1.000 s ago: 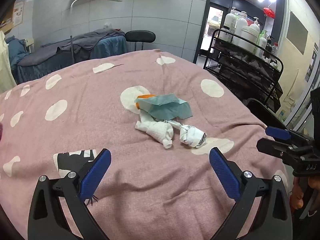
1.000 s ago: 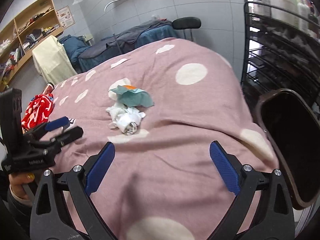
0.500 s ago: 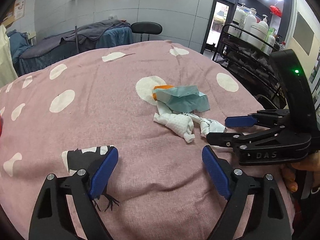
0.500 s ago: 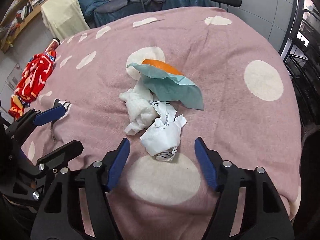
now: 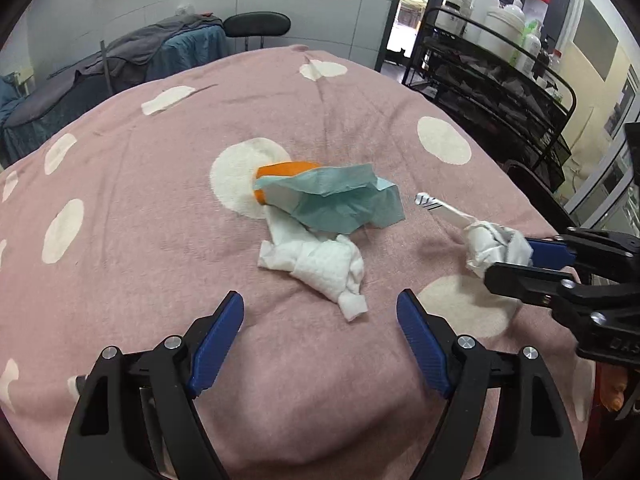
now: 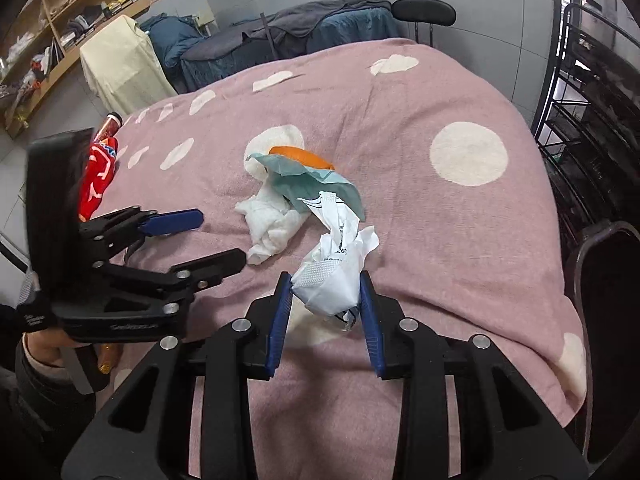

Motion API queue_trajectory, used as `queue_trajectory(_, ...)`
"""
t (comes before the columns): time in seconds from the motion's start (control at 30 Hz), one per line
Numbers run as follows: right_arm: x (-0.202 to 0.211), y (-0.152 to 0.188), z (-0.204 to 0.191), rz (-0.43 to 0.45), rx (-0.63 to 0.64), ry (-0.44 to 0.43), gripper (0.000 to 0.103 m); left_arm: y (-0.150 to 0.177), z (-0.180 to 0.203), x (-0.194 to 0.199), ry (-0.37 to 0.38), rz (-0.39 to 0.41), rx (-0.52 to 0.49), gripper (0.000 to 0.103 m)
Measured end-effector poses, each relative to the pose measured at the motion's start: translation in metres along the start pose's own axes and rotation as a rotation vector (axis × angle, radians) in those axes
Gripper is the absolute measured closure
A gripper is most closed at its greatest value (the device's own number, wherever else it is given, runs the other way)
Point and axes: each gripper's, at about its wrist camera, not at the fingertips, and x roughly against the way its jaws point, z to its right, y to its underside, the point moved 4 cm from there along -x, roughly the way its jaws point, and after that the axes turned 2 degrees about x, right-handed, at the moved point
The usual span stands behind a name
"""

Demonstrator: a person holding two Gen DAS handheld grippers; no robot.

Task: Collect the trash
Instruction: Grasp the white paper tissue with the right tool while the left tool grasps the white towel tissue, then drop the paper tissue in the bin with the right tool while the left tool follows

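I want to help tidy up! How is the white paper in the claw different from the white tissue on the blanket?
The crumpled white wrapper sits between the right gripper pads, whose jaws are closing on it; the white tissue lies loose on the pink blanket, ungripped. The wrapper carries black print; the tissue is plain and quilted. The wrapper is bunched into a ball; the tissue sprawls flatter. Both are white, crumpled trash.

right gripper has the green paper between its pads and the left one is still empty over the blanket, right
Not the green paper. The right gripper is closing on the crumpled white wrapper; the green paper lies on the blanket further back, as the right wrist view shows. The left gripper is indeed empty over the blanket.
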Motion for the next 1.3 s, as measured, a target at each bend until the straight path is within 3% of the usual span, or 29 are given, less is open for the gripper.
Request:
queue_trajectory(0.1,0.014,0.006,0.001,0.032,-0.022,-0.002,0.069,-0.007,0.007,-0.024,-0.064,-0.073,-0.048,0.03)
queue_trajectory(0.2,0.028,0.015,0.004,0.063,-0.038,-0.003,0.069,-0.013,0.011,-0.035,-0.102,-0.098,-0.079,0.037)
queue_trajectory(0.37,0.04,0.027,0.01,0.105,-0.062,0.008,0.069,-0.011,0.012,-0.036,-0.134,-0.103,-0.09,0.061)
queue_trajectory(0.47,0.044,0.033,0.014,0.122,-0.073,0.012,0.069,-0.005,0.013,-0.027,-0.136,-0.083,-0.079,0.063)
queue_trajectory(0.97,0.073,0.069,0.051,0.206,-0.189,0.01,0.069,0.006,0.077,0.051,0.053,0.143,-0.06,0.064)
queue_trajectory(1.3,0.117,0.098,0.102,0.316,-0.26,0.156,0.069,0.007,0.135,0.056,0.151,0.19,-0.125,0.064)
